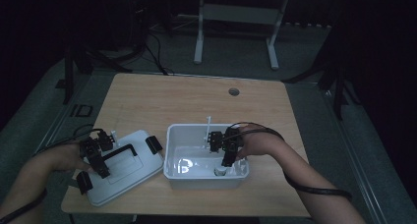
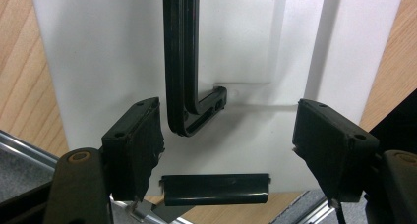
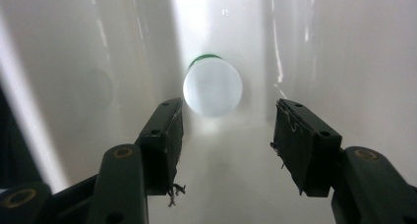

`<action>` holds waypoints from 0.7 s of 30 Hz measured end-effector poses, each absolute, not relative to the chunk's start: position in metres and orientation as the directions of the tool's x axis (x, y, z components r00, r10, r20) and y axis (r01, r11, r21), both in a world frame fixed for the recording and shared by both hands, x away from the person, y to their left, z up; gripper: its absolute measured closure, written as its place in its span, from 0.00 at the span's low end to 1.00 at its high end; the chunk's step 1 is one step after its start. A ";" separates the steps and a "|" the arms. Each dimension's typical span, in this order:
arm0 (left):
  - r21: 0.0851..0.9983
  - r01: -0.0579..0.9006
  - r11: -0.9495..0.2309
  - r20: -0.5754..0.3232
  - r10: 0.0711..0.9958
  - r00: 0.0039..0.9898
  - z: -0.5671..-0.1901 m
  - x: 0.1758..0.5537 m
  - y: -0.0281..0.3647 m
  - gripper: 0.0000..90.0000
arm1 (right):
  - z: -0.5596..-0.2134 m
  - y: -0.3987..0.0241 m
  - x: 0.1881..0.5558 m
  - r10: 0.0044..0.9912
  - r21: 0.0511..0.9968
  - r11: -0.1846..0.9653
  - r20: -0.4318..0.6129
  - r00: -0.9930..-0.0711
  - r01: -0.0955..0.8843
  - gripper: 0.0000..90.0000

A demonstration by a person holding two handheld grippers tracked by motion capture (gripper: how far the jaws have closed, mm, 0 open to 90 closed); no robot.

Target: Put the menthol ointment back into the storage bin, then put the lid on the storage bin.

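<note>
Small bottle (image 3: 212,92): it stood in the white box (image 1: 173,153), near the front wall, with its round white top facing up.
Right gripper (image 3: 227,135): it hung over the small bottle with its jaws apart, holding nothing. The bottle sat past the tips, not between them.
Left gripper (image 2: 227,135): its jaws were wide apart over the white lid (image 2: 255,42), holding nothing. The black handle (image 2: 183,62) lay between them, not touched.
Lid: it lay on the wooden table (image 1: 196,94), just left of the box.
Done: the bottle looked put away in the box.
Left to do: I think the lid must go on the box.
</note>
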State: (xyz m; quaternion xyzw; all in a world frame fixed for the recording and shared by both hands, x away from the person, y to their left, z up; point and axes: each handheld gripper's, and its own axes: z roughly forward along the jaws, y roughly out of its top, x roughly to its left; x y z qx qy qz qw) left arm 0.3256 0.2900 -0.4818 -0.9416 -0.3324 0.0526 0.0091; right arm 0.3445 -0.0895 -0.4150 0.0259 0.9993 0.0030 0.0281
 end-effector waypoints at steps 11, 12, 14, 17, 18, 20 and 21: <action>-0.041 0.625 -0.779 -0.099 0.626 0.774 -0.482 0.325 0.290 0.31 | -0.380 -0.133 0.350 0.115 0.090 0.990 -0.089 -0.989 0.107 0.44; -0.038 0.625 -0.780 -0.096 0.626 0.774 -0.482 0.325 0.290 0.31 | -0.379 -0.138 0.350 0.128 0.093 0.989 -0.086 -0.988 0.120 0.42; -0.024 0.625 -0.780 -0.101 0.624 0.775 -0.481 0.325 0.290 0.31 | -0.377 -0.149 0.351 0.145 0.093 0.986 -0.091 -0.985 0.137 0.34; -0.019 0.635 -0.772 -0.124 0.632 0.765 -0.479 0.327 0.291 0.31 | -0.376 -0.168 0.354 0.180 0.107 0.980 -0.095 -0.979 0.170 0.23; -0.019 0.635 -0.772 -0.124 0.632 0.765 -0.479 0.327 0.291 0.31 | -0.376 -0.175 0.354 0.173 0.106 0.981 -0.108 -0.979 0.161 0.21; -0.037 0.630 -0.776 -0.127 0.629 0.767 -0.480 0.328 0.290 0.31 | -0.377 -0.187 0.355 0.187 0.109 0.979 -0.120 -0.975 0.174 0.20; -0.035 0.629 -0.777 -0.123 0.628 0.769 -0.480 0.328 0.290 0.32 | -0.377 -0.193 0.355 0.199 0.115 0.976 -0.118 -0.973 0.186 0.20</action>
